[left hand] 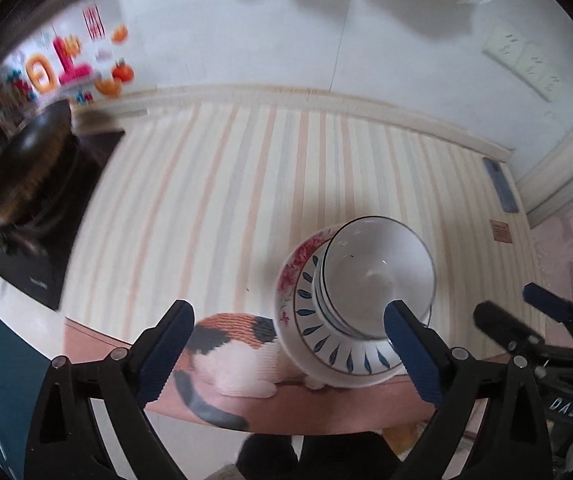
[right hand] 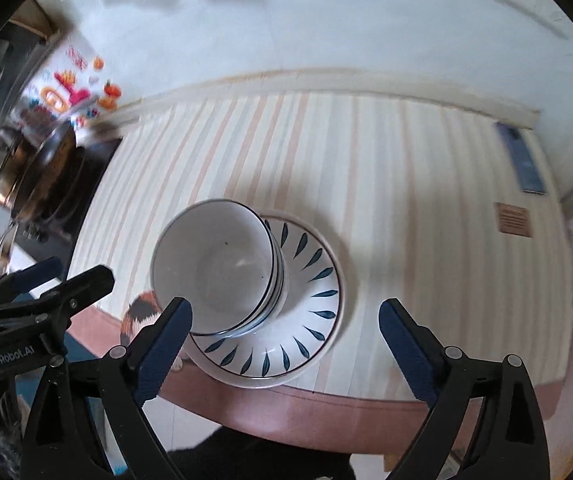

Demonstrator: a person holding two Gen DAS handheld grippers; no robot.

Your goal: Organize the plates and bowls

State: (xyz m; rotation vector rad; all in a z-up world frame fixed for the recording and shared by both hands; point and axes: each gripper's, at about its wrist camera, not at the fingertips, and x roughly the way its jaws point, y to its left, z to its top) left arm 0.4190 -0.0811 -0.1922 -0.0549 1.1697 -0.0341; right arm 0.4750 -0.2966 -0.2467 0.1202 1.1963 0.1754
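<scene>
A: Bowls point(right hand: 216, 268) — where are they sitting?
B: Stacked on the blue-leaf plate point(right hand: 306, 320), just ahead of the right gripper point(right hand: 284, 334), whose jaws are gaping empty.
A: And the left gripper point(left hand: 288, 350)?
B: Also spread wide, holding nothing. Beyond lies striped cloth point(right hand: 406, 200), farther off a phone point(right hand: 520, 158).

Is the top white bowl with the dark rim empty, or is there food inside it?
Nearly empty: the top white bowl with the dark rim shows its bare white inside, with only a few tiny dark specks. It stands upright on the stack.
</scene>
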